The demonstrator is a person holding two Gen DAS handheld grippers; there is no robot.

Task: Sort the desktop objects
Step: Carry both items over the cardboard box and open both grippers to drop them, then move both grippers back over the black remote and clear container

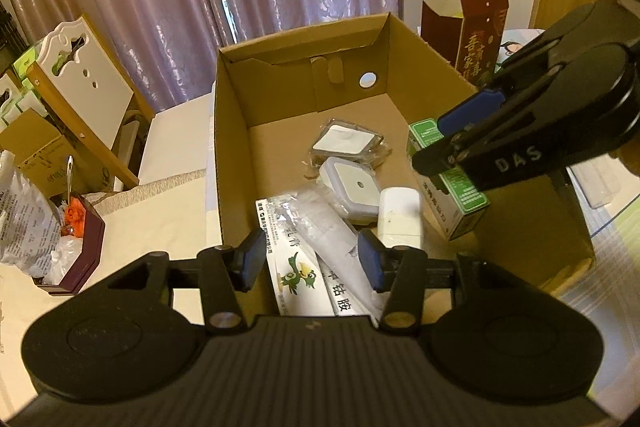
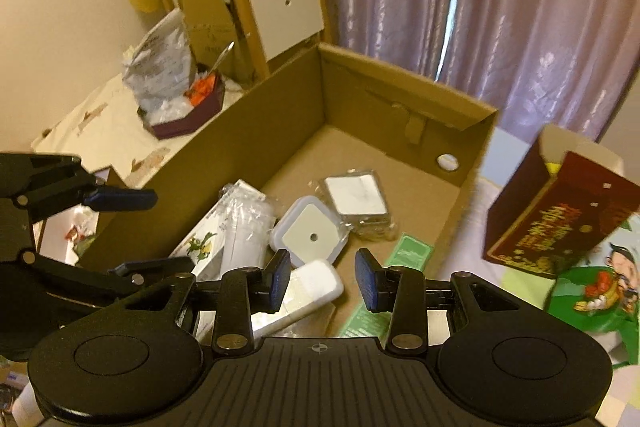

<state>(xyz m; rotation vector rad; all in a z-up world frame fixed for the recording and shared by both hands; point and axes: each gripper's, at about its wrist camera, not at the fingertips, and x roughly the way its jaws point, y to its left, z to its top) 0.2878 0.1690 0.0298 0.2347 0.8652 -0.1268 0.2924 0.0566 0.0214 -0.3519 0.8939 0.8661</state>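
Green box (image 1: 448,183) beneath open right gripper (image 1: 450,143).

Cardboard box (image 2: 256,147) far half seems free; near floor cluttered.

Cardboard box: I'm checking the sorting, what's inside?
Inside the cardboard box: two square white gadgets, a white block, wrapped packets and a green box. Whatever lies beneath is hidden.
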